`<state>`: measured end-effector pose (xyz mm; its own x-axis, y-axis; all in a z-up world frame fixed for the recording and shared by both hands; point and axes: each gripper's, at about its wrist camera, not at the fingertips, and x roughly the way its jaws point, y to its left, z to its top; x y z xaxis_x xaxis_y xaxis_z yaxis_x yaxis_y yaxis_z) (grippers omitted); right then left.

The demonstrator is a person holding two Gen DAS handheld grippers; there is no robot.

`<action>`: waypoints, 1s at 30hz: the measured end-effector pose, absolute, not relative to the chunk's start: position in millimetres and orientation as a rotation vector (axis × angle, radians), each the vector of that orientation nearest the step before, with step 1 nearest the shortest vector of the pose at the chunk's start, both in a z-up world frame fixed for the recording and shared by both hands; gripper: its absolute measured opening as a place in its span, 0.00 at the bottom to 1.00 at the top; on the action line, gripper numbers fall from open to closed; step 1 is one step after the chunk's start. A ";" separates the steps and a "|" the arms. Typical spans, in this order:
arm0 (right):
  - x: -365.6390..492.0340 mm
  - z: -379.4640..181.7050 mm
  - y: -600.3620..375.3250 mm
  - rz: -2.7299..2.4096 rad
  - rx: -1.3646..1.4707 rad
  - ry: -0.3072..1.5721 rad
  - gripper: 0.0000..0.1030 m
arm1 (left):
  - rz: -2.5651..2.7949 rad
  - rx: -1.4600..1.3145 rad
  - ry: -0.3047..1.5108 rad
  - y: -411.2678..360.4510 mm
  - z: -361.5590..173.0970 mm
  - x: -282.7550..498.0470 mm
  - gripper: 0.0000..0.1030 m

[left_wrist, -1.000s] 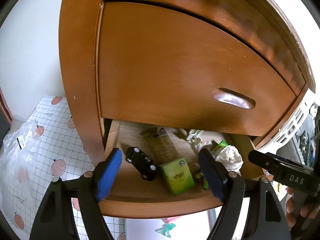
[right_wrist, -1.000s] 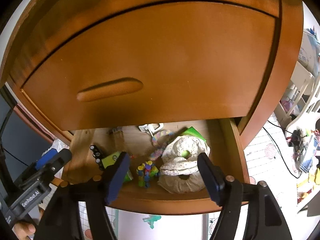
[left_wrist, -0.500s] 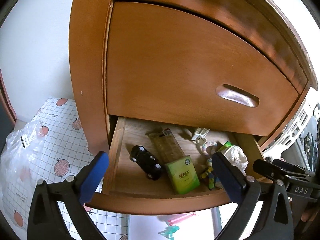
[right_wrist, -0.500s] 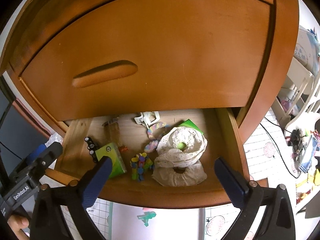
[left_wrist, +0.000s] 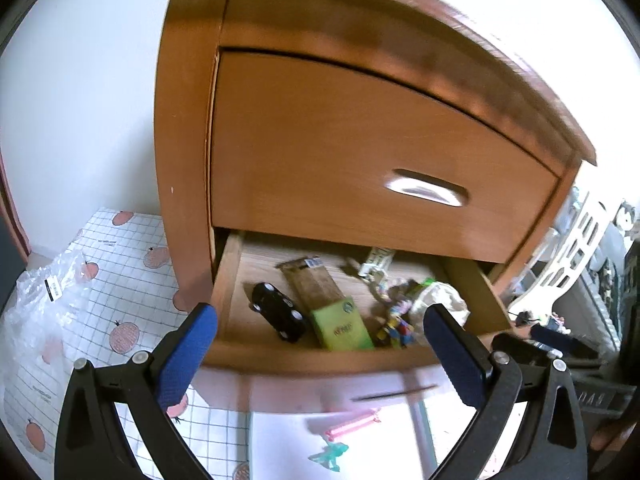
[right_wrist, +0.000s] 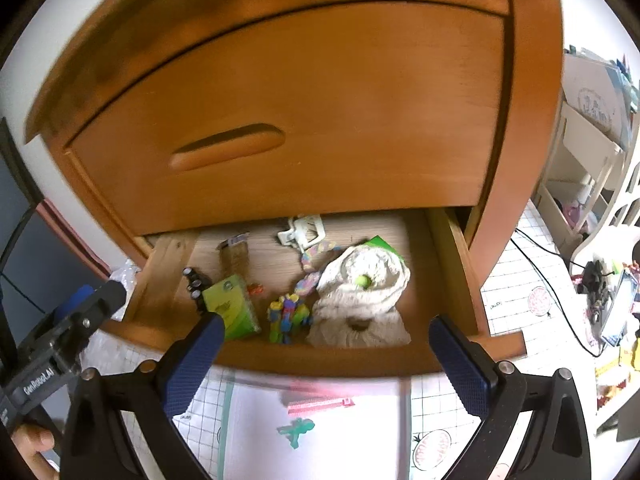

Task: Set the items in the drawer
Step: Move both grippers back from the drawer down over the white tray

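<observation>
The bottom drawer (left_wrist: 320,360) of a wooden nightstand stands pulled out. In it lie a black toy car (left_wrist: 280,312), a green box (left_wrist: 342,328), a brown packet (left_wrist: 312,280), a colourful toy figure (right_wrist: 286,314), a white clip (right_wrist: 302,230) and a bunched white cloth (right_wrist: 360,300). My left gripper (left_wrist: 320,316) hangs open in front of the drawer's left half, holding nothing. My right gripper (right_wrist: 325,325) hangs open before the drawer front (right_wrist: 320,360), also with nothing between its fingers.
The upper drawer (left_wrist: 360,160) is closed. On a white sheet on the floor below lie a pink clip (right_wrist: 320,402) and a green toy figure (right_wrist: 296,432). A clear plastic bag (left_wrist: 40,300) lies left; a white shelf (right_wrist: 592,160) and cables stand right.
Both grippers' jaws have spread from half open to wide open. Both have drawn back from the drawer, so more of the nightstand and floor shows.
</observation>
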<state>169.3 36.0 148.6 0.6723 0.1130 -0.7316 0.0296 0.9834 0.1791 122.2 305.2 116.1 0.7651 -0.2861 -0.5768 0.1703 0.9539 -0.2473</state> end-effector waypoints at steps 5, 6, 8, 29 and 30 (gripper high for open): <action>127.0 127.8 38.8 0.088 0.195 0.808 1.00 | -0.301 -0.217 0.651 304.0 101.8 95.1 1.00; 121.5 121.8 38.7 0.092 0.199 0.812 1.00 | -0.309 -0.223 0.653 303.6 95.9 89.4 1.00; 110.3 104.9 38.0 0.087 0.200 0.830 1.00 | -0.314 -0.230 0.664 302.0 82.3 80.1 1.00; 91.1 -31.3 28.7 0.004 0.213 1.026 1.00 | -0.248 -0.173 0.945 293.8 -61.0 65.8 1.00; 91.9 -34.7 27.5 0.001 0.219 1.024 1.00 | -0.245 -0.173 0.953 294.9 -66.4 66.2 1.00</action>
